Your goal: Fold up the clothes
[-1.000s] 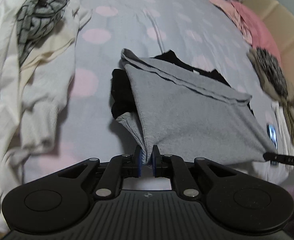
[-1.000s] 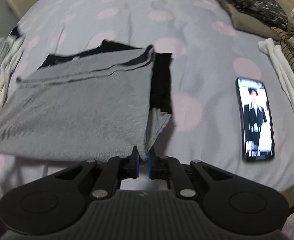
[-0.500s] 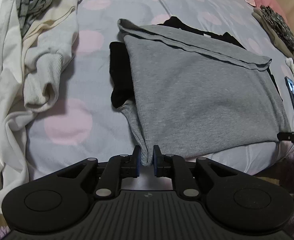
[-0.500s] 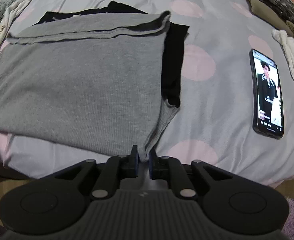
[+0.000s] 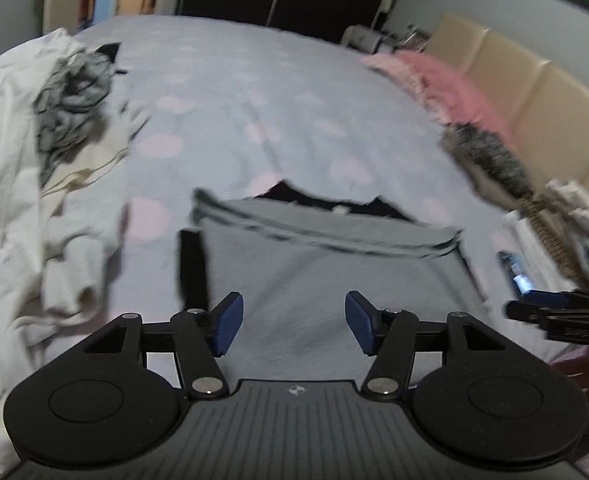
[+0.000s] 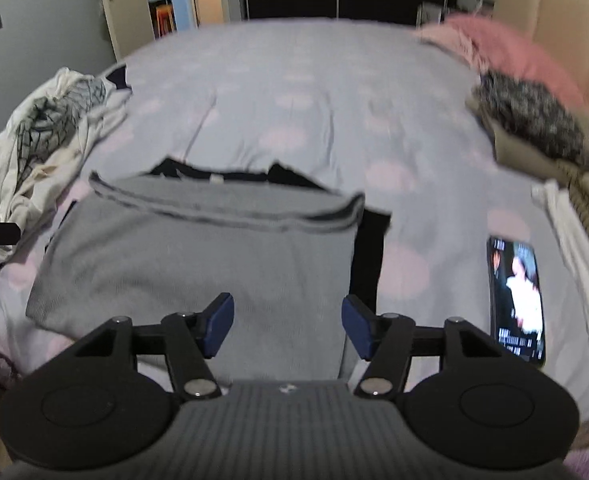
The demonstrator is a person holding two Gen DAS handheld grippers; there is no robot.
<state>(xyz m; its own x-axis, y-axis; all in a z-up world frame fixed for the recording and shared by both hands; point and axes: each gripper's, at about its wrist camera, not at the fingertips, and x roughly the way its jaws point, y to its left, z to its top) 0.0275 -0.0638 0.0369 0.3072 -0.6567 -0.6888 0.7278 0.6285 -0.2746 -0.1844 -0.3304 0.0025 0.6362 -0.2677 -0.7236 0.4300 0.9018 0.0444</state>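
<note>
At about nine o'clock from me a heap of white laundry (image 6: 34, 152) with a grey striped piece (image 5: 70, 92) on top waits at the bed's edge, unfolded. My left gripper (image 5: 294, 330) is spread wide, its blue pads (image 5: 226, 330) holding nothing, hovering over the near hem of the grey garment (image 5: 326, 280). That garment lies flat at twelve o'clock just ahead of both tools, resting on a black garment (image 6: 368, 256) that shows along its far edge and both sides, on the dotted bedsheet (image 6: 294, 92). My right gripper (image 6: 286, 330) is likewise parted and empty, over the grey cloth's right near corner.

I judge one fold of the grey piece is laid down and the hem is free of both tools. The next move likely calls for gripping both side edges, or the near hem, and carrying it toward the far band at twelve o'clock to halve it, without dragging the black layer beneath.

At three o'clock a lit phone (image 6: 516, 296) lies on the sheet, with folded clothes (image 6: 534, 120) beyond it at two o'clock.
</note>
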